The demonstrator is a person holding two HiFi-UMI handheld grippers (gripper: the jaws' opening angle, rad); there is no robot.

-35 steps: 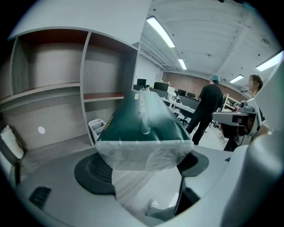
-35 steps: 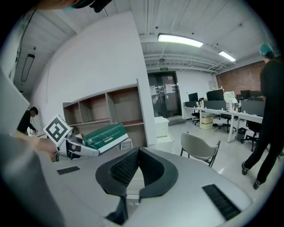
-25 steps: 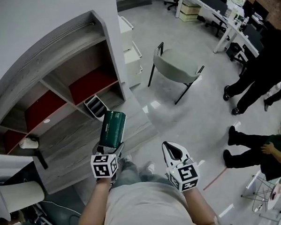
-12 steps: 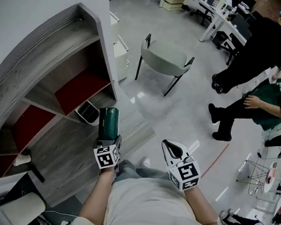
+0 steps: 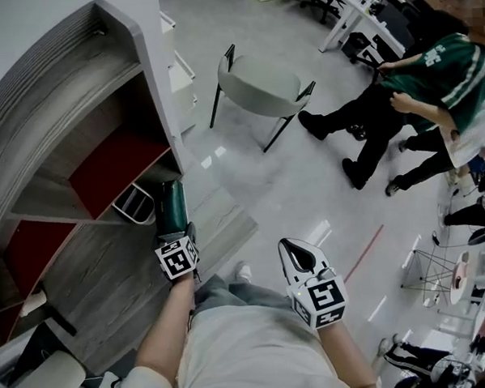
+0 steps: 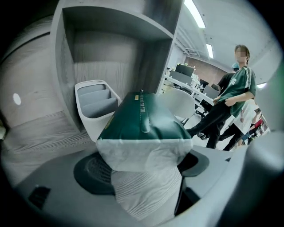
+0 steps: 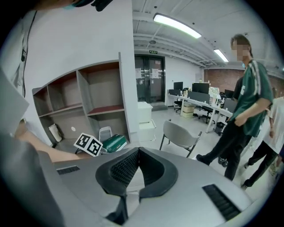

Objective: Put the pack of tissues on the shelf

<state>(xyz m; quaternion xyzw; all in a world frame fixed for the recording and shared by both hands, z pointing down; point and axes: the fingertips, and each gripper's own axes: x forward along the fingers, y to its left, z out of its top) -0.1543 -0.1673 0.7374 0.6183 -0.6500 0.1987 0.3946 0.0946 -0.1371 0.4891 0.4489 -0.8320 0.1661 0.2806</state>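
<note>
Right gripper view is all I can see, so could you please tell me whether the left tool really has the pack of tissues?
Observer: Yes. The left tool is shut on the crimped white end of the pack of tissues, and the green body sticks out ahead.
Operator: Thank you. Is it inside the shelf?
Observer: It seems not. In the head view the pack sits at the mouth of the lowest opening of the shelf, alongside a white bin with divided slots.
Operator: And where is my right tool?
Observer: The right tool is down by the person's waist, above the floor, well apart from the pack.
</note>
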